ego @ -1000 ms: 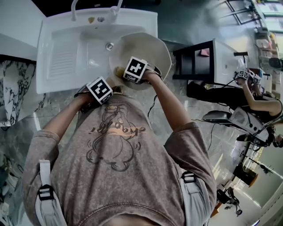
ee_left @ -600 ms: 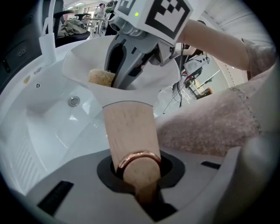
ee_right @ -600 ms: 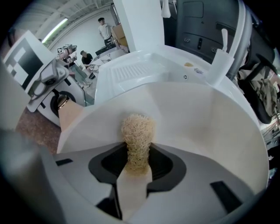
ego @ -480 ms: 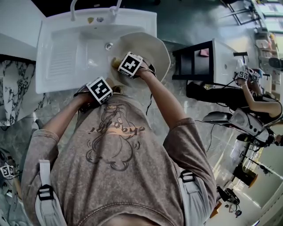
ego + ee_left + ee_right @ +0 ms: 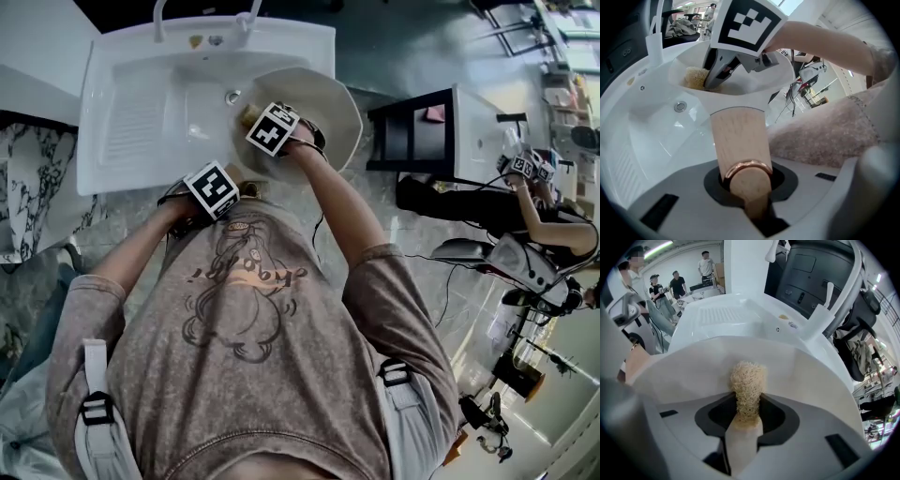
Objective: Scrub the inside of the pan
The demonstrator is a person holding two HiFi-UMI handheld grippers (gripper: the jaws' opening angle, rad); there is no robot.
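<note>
A cream-white pan (image 5: 319, 98) rests tilted on the right edge of the white sink (image 5: 141, 122). Its pale wooden handle (image 5: 739, 140), with a copper ring at the end, runs into my left gripper (image 5: 747, 187), which is shut on it. In the head view my left gripper (image 5: 230, 192) sits just below the pan. My right gripper (image 5: 255, 120) reaches into the pan near its left rim, shut on a tan loofah scrubber (image 5: 747, 385). The scrubber presses against the pan's inner wall (image 5: 703, 362). In the left gripper view, the scrubber (image 5: 696, 77) and the right gripper (image 5: 719, 70) show inside the pan (image 5: 754, 82).
The sink has a drain (image 5: 232, 97) beside the pan and a faucet (image 5: 248, 17) at the back. A black-framed stand (image 5: 427, 131) is to the right of the sink. People stand or sit further right (image 5: 534, 202). A marble-patterned surface (image 5: 33, 197) lies to the left.
My right gripper has slid the scrubber up and to the left across the pan's inside, toward the rim by the drain. The left gripper and the handle have stayed put.
</note>
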